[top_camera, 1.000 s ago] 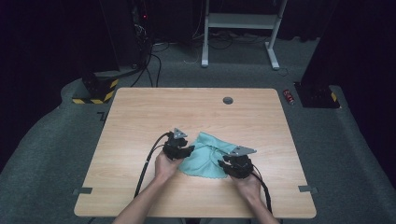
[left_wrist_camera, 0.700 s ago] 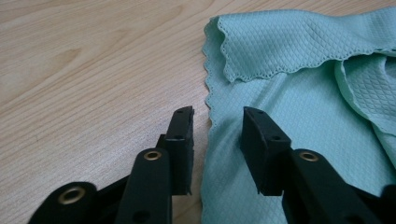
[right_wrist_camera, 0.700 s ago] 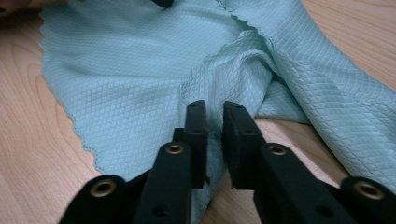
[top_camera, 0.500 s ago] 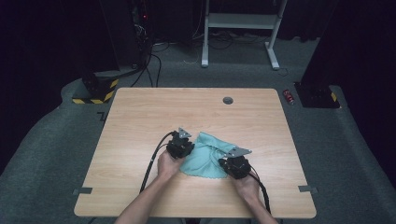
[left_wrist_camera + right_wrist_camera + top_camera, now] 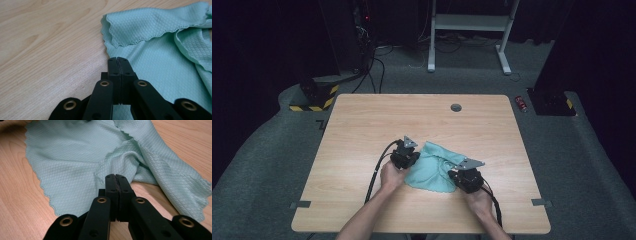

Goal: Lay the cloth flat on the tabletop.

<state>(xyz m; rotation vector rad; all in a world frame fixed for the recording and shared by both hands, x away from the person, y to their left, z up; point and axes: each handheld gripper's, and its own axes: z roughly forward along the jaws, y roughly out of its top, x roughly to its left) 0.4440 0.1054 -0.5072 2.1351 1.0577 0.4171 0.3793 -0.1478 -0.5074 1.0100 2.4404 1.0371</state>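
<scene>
Item: 1 mint-green waffle-weave cloth [image 5: 432,169], rumpled, on the wooden table [image 5: 362,130] near its front edge. Left hand-held gripper [image 5: 117,59] and right hand-held gripper [image 5: 115,176] have just clamped opposite edges, probably to lift and spread it.

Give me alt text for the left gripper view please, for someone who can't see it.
The left claw, its black jaws shut, pinches the near edge of a mint-green waffle-weave cloth lying rumpled on a light wooden table. One scalloped corner of the cloth is folded back over itself just beyond the jaws.
</scene>
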